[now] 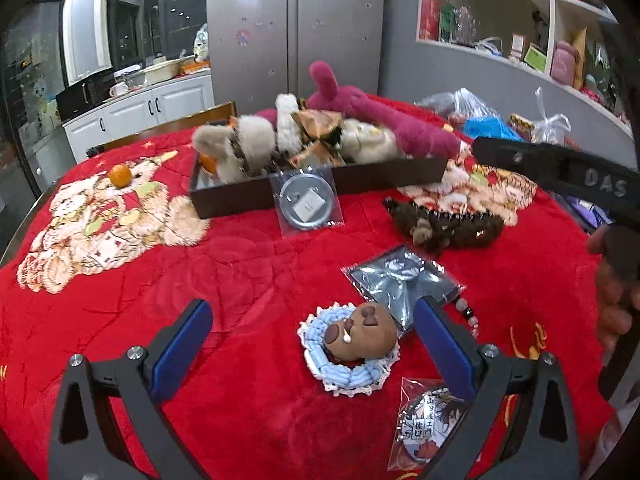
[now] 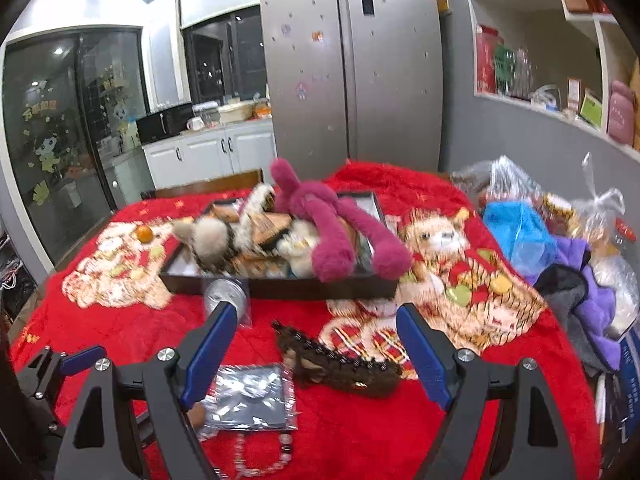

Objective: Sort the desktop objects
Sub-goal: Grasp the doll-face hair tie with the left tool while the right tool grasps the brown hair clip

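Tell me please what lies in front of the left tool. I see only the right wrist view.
Observer: A brown plush face on a blue crochet ring lies on the red cloth, between the fingers of the open left tool, untouched.
Operator: Is something else close to it?
Observer: Yes, a round printed badge in a clear packet lies beside the ring, partly hidden behind one finger.
Operator: I see one orange on the cloth. Are there more?
Observer: It seems so. A second orange fruit shows inside the near left corner of the tray.
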Tool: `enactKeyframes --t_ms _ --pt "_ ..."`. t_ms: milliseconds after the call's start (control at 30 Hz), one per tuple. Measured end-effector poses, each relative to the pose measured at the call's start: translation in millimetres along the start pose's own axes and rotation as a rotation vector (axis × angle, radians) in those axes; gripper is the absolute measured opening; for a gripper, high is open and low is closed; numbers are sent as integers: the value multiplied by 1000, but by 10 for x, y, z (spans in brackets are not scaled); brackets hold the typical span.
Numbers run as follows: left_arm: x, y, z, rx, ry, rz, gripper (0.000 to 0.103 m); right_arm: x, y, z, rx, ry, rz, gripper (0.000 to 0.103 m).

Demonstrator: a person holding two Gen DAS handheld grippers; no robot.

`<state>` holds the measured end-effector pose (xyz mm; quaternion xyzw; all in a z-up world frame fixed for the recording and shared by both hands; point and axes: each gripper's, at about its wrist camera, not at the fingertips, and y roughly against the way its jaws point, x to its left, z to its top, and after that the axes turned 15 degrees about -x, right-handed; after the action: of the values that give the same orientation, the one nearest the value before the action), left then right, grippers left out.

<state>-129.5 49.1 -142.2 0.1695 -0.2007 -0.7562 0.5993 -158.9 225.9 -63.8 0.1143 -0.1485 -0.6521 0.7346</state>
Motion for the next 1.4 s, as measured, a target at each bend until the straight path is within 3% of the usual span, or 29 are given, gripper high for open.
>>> enactKeyframes --t_ms 200,700,967,1100,1233,1400 --pt "-26 -154 -92 35 -13 -5 102 -172 -307 -277 94 -59 9 84" --pt "17 -434 -206 122 35 -27 101 -184 -660 -572 186 -3 -23 84" --pt "23 -405 -214 119 52 -70 82 -141 -612 -583 173 40 -23 84" --pt "-27 -375 -208 117 53 -111 59 -100 -512 -517 107 110 -25 84" --pt "-69 -339 -207 108 34 -110 54 -111 -637 -568 137 142 -31 84" --pt "-32 -285 -187 92 50 -114 51 -176 -700 -603 158 95 17 84"
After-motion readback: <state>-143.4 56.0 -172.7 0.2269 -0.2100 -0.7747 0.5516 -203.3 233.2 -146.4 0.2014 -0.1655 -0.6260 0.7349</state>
